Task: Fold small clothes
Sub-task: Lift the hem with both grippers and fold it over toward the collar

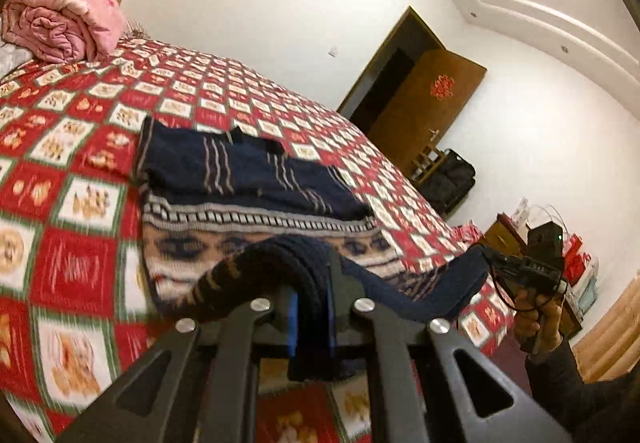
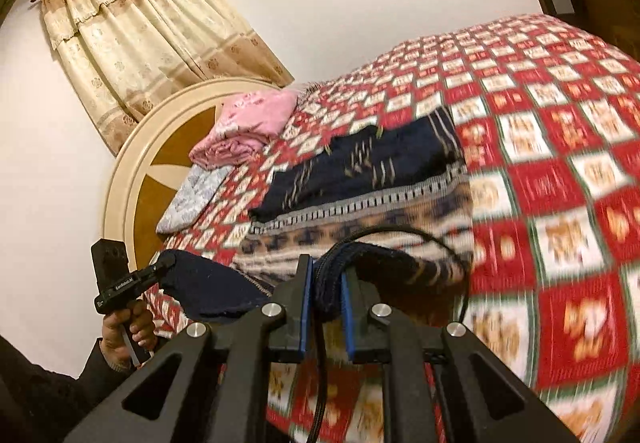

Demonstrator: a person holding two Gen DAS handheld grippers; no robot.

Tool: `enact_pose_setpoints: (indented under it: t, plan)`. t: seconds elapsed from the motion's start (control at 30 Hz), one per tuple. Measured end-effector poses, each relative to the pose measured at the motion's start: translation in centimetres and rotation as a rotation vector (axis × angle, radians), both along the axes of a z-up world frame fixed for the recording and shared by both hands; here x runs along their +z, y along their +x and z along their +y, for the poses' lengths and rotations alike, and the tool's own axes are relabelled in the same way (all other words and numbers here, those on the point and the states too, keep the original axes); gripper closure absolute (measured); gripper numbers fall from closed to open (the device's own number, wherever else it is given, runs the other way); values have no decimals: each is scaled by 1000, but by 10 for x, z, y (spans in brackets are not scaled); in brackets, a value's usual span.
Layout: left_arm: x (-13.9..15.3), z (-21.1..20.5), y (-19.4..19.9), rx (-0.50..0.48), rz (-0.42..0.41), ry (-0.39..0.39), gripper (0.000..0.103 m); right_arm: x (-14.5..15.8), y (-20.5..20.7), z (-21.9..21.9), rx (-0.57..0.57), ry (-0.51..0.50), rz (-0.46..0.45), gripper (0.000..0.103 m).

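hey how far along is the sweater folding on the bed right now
Done: the sweater lies on the bedspread with its navy sleeves folded across the body. In hand: the left gripper and right gripper each clamp the lifted hem. Left: carrying that hem over and laying it flat.

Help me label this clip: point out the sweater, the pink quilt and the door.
sweater [image 1: 256, 179], left wrist view, navy folded sleeves
pink quilt [image 1: 64, 23], left wrist view, rolled middle
door [image 1: 424, 111], left wrist view, brown panel

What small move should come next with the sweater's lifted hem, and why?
Probably carry both grippers forward over the sweater: left gripper and right gripper each clamp its navy hem, raised above the bed, while the sleeves lie already folded in.
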State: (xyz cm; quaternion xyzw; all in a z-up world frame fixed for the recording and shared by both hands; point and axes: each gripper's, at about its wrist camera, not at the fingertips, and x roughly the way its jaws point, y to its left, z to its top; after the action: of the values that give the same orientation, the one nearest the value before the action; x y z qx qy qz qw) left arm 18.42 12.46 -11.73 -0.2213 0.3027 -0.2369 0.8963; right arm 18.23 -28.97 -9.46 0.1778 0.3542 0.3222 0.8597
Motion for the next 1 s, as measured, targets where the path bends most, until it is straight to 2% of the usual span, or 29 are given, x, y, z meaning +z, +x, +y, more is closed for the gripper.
enact_pose_setpoints:
  t: [0.23,0.57,0.83,1.0]
  plan:
    - [10,25,68,36,21,-99,93,23,73,5,-52,31,8,90]
    - [19,36,158,84,26,-69,93,29,185,34,-81,28,37,90]
    - [0,54,228,142,74,-93,93,10,267,62,-82,7,72,90]
    - [-28,54,270,146,140,-97,93,-6,316,73,-98,-3,96,91]
